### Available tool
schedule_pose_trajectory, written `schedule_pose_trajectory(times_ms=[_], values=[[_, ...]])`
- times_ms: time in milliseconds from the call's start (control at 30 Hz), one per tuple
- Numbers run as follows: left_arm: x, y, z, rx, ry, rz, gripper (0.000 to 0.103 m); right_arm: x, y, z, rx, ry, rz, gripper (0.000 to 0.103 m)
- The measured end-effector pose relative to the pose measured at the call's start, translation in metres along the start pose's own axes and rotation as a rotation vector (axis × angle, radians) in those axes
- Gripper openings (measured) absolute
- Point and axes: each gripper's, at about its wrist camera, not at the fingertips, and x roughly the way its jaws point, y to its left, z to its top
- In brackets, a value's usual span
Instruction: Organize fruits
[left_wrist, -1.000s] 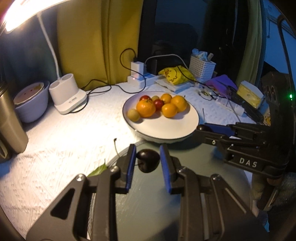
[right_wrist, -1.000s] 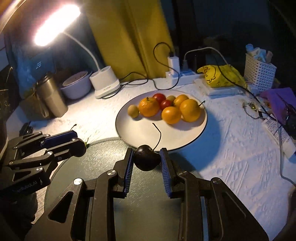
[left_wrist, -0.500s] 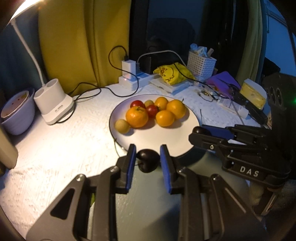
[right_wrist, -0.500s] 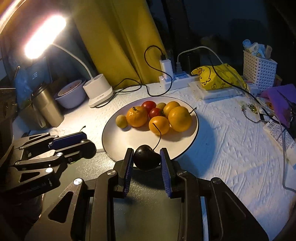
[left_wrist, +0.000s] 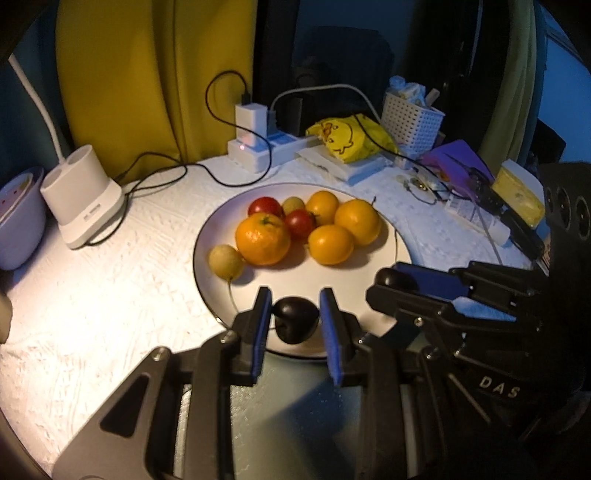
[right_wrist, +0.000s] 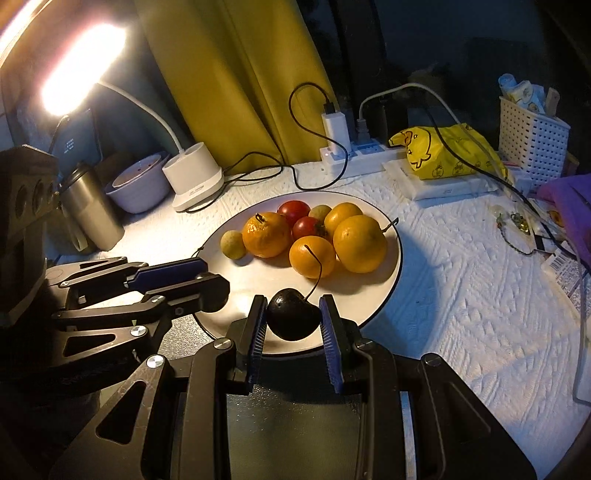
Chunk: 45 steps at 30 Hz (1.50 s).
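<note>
Each gripper holds a dark cherry. My left gripper (left_wrist: 295, 308) is shut on a cherry (left_wrist: 295, 325) over the near rim of the white plate (left_wrist: 369, 314). In the right wrist view my right gripper (right_wrist: 293, 308) is shut on a stemmed cherry (right_wrist: 291, 319) just above the plate's (right_wrist: 384, 288) near edge. The plate carries several oranges (left_wrist: 263, 240), two red tomatoes (left_wrist: 300, 222) and small yellow-green fruits (left_wrist: 226, 261). The right gripper (left_wrist: 391, 282) shows at the right of the left wrist view, and the left gripper (right_wrist: 212, 280) at the left of the right wrist view.
A grey-green round board (right_wrist: 291, 424) lies under both grippers. Behind the plate stand a white lamp base (left_wrist: 83, 197), a power strip with cables (left_wrist: 255, 147), a yellow bag (left_wrist: 351, 138) and a white basket (left_wrist: 412, 120). A bowl (right_wrist: 138, 186) and a steel cup (right_wrist: 90, 212) sit at the left.
Both grippers moved forward from over the round board to the plate's near rim, each still holding its cherry. The plate and fruit now look closer.
</note>
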Motion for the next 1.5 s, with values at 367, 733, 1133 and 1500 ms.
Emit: schedule_pose_trajectory(times_ms=[367,733,1133,1500], values=[[-0.002,0.003,-0.002,-0.028,0.012,-0.004,0.029,0.003,0.001,-0.001,-0.005,0.012,-0.019,0.031],[-0.024,0.006,-0.013,-0.041,-0.006,0.002,0.036,-0.013,0.013,-0.004,-0.013,0.003,-0.037,0.031],[-0.056,0.005,-0.031,-0.050,-0.043,0.006,0.043,-0.038,0.035,-0.016,-0.039,-0.021,-0.044,0.031],[-0.089,-0.002,-0.047,-0.046,-0.078,0.005,0.043,-0.063,0.050,-0.028,-0.059,-0.043,-0.057,0.031]])
